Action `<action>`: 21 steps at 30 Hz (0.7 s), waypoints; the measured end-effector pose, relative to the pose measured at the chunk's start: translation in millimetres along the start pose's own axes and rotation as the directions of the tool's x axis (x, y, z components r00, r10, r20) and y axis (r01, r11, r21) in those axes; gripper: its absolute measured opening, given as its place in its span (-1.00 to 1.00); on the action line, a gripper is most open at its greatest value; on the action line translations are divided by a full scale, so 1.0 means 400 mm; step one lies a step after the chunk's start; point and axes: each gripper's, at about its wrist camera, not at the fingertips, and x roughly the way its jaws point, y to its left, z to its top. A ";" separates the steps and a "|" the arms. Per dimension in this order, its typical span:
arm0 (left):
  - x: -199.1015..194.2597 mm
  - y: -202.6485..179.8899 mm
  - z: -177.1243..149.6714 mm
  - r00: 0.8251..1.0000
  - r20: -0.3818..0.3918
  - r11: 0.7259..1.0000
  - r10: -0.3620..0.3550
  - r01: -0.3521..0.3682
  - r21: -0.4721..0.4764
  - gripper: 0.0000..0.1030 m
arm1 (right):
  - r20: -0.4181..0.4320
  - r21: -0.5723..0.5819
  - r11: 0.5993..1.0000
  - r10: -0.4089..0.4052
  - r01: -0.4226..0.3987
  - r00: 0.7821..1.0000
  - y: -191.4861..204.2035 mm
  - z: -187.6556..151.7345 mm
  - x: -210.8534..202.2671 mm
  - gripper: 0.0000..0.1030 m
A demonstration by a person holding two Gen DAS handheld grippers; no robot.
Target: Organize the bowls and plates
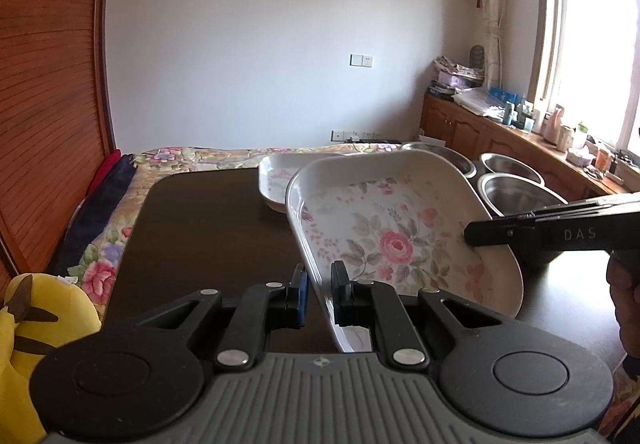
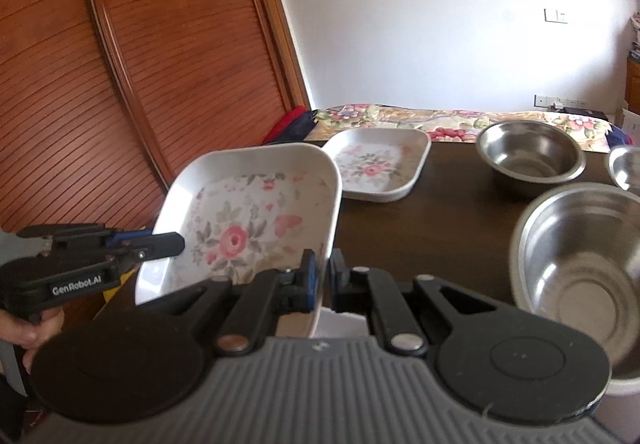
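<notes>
A white square plate with a pink rose print (image 1: 396,244) (image 2: 240,228) hangs tilted above the dark table (image 1: 208,224) (image 2: 460,211), carried by both grippers. My left gripper (image 1: 320,284) (image 2: 180,242) is shut on the plate's left rim. On the opposite rim my right gripper (image 2: 325,272) (image 1: 470,234) is shut as well. A second plate of the same floral kind (image 1: 276,179) (image 2: 376,167) lies flat on the table just beyond the carried one. Three steel bowls (image 2: 528,155) (image 2: 580,264) (image 2: 626,163) stand on the table's right side.
A bed with a floral quilt (image 1: 192,157) (image 2: 460,119) runs behind the table. A slatted wooden wardrobe (image 2: 100,83) fills the left. A yellow plush toy (image 1: 36,324) lies at the table's near left. A cluttered wooden counter (image 1: 520,123) stands under the window.
</notes>
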 end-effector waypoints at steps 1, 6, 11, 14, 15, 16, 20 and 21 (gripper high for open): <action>-0.003 -0.004 -0.005 1.000 -0.003 1.000 -0.003 0.003 -0.002 -0.23 | 0.003 0.000 1.000 0.000 0.000 1.000 -0.005 -0.006 -0.009 -0.83; -0.006 -0.028 -0.012 1.000 -0.011 1.000 -0.015 0.015 0.012 -0.23 | 0.017 0.005 1.000 -0.004 0.004 1.000 -0.019 -0.026 -0.044 -0.83; 0.002 -0.046 -0.026 0.999 -0.023 0.999 -0.029 0.030 0.026 -0.23 | 0.024 0.017 1.000 -0.002 0.002 1.000 -0.035 -0.038 -0.063 -0.83; 0.013 -0.051 -0.040 0.999 -0.039 0.999 -0.033 0.034 0.030 -0.23 | 0.020 0.026 1.000 -0.006 0.006 1.000 -0.048 -0.050 -0.067 -0.83; 0.016 -0.052 -0.046 0.998 -0.043 0.999 -0.034 0.036 0.028 -0.23 | 0.017 0.027 1.000 -0.008 0.007 1.000 -0.053 -0.056 -0.068 -0.83; 0.018 -0.053 -0.050 0.998 -0.047 0.999 -0.036 0.037 0.026 -0.23 | 0.013 0.031 0.999 -0.008 0.008 1.000 -0.058 -0.061 -0.070 -0.83; 0.025 -0.055 -0.064 0.997 -0.062 0.999 -0.042 0.043 0.021 -0.24 | 0.006 0.037 0.999 -0.009 0.009 1.000 -0.065 -0.080 -0.071 -0.83; 0.027 -0.054 -0.066 0.997 -0.066 0.999 -0.043 0.045 0.019 -0.24 | 0.003 0.039 0.999 -0.008 0.007 1.000 -0.067 -0.086 -0.071 -0.83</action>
